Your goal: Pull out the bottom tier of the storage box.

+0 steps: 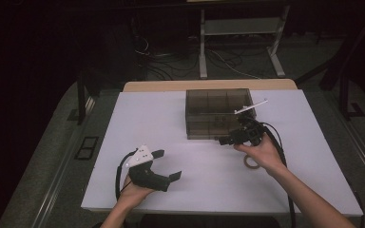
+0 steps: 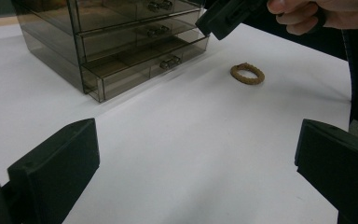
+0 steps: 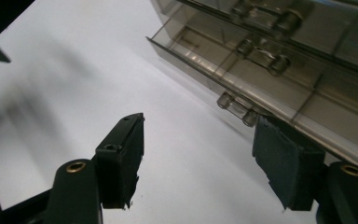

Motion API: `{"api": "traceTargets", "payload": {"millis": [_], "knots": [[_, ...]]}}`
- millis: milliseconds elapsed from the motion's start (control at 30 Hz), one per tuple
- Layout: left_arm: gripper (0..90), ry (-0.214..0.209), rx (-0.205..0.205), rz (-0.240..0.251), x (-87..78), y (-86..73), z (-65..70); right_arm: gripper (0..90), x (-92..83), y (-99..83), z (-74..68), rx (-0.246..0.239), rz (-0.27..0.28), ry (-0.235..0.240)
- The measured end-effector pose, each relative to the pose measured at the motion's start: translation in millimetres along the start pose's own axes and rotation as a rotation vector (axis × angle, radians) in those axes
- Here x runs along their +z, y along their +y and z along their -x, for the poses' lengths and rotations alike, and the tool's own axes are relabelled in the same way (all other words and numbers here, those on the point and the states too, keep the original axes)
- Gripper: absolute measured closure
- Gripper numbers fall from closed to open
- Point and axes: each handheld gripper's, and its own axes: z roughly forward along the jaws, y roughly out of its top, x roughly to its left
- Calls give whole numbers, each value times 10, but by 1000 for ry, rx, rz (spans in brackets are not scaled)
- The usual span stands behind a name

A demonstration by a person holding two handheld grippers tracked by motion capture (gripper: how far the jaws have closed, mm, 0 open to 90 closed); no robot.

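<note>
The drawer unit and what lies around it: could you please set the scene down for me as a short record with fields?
surface: white table
drawer unit: smoked clear plastic, three drawers, bottom drawer pulled out a little
ring: brown braided ring flat on the table, right of the unit, untouched
right tongs: open, at the bottom drawer's knob, nothing between the pads
left tongs: open, low over the table's near left, empty

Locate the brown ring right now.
The brown ring lies flat on the white table, in the high view just under the right hand, to the right of the drawer box front.
</note>
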Motion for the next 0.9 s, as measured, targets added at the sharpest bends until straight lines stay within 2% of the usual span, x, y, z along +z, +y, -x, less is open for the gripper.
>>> {"api": "traceTargets", "payload": {"millis": [100, 167, 267, 367, 467, 733, 900], "knots": [[0, 0, 1, 0, 1, 0, 2, 330, 4, 41, -10, -58, -25, 10], [0, -1, 1, 0, 1, 0, 2, 320, 10, 72, -13, -114, -42, 48], [0, -2, 0, 0, 4, 0, 2, 311, 15, 112, -20, -175, -69, 74], [0, -3, 3, -2, 6, 0, 1, 311, 27, 145, -2, -210, -79, 120], [0, -4, 5, -4, 5, 0, 1, 311, 42, 169, 9, -250, -98, 135], [0, -3, 6, -5, 7, 1, -1, 310, 92, 179, 43, -353, -113, 158], [0, -4, 10, -8, 8, 1, -1, 311, 141, 165, 85, -408, -114, 132]]}}
